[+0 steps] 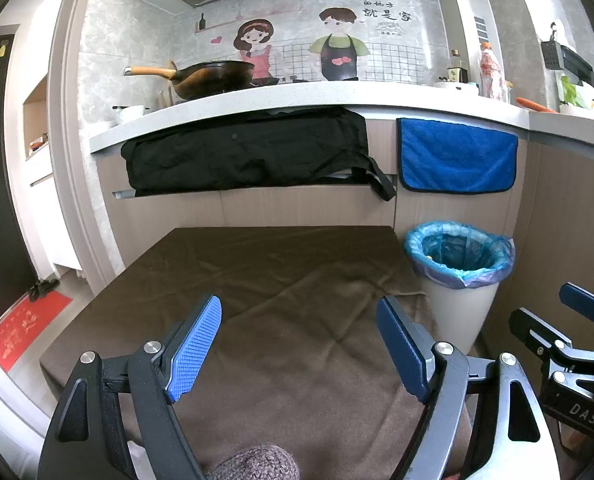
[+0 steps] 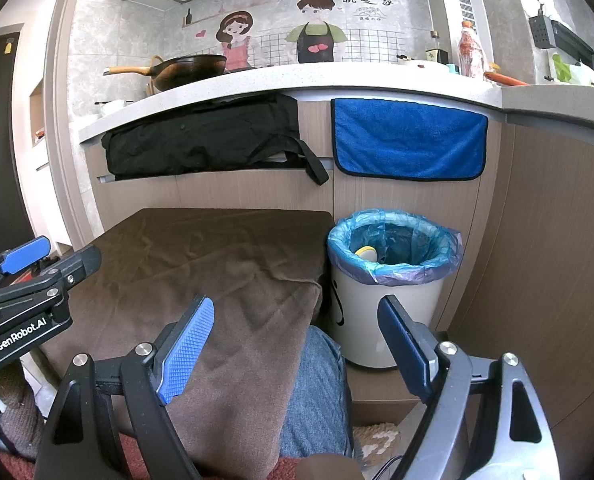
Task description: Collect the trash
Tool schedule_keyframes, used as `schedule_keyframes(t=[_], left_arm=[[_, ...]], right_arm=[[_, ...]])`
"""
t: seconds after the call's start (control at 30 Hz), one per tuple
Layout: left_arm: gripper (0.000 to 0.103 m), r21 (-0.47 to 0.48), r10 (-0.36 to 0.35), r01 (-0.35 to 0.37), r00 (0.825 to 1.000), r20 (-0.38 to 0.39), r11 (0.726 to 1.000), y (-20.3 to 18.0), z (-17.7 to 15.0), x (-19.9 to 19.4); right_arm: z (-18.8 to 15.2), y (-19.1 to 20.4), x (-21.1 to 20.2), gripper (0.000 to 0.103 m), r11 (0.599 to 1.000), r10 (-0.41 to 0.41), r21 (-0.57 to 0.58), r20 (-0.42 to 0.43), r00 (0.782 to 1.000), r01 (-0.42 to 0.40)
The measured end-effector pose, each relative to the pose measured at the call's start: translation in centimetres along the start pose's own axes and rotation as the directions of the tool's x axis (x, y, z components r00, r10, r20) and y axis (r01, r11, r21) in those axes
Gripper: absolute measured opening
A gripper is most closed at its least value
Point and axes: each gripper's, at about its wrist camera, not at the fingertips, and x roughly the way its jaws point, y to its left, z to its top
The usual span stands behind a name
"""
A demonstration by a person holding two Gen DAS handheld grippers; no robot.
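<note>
A white trash bin [image 1: 453, 312] with a blue liner stands right of a low table under a brown cloth [image 1: 265, 280]. It also shows in the right wrist view [image 2: 361, 320], with a yellow and white item [image 2: 365, 253] inside. My left gripper [image 1: 299, 344] is open and empty above the cloth. My right gripper [image 2: 295, 344] is open and empty over the table's right edge, near the bin. No loose trash shows on the cloth [image 2: 217, 264].
A kitchen counter [image 1: 297, 96] runs behind, with a wok [image 1: 213, 78], bottles [image 1: 491, 70] and a carrot. A black apron [image 1: 249, 156] and a blue towel [image 1: 457, 156] hang from it. A denim-clad knee [image 2: 317, 392] is beside the table. A red mat [image 1: 21, 328] lies at left.
</note>
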Motion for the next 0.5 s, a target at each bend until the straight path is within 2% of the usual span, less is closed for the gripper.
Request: schedule_keyframes(t=[0.5], left_arm=[[0.080,-0.003,0.005,-0.005,1.000,0.000,1.000,-0.44,-0.07,-0.25]], right_arm=[[0.01,-0.07,-0.24,0.082,1.000,-0.004,0.006,0.008,1.000,0.004]])
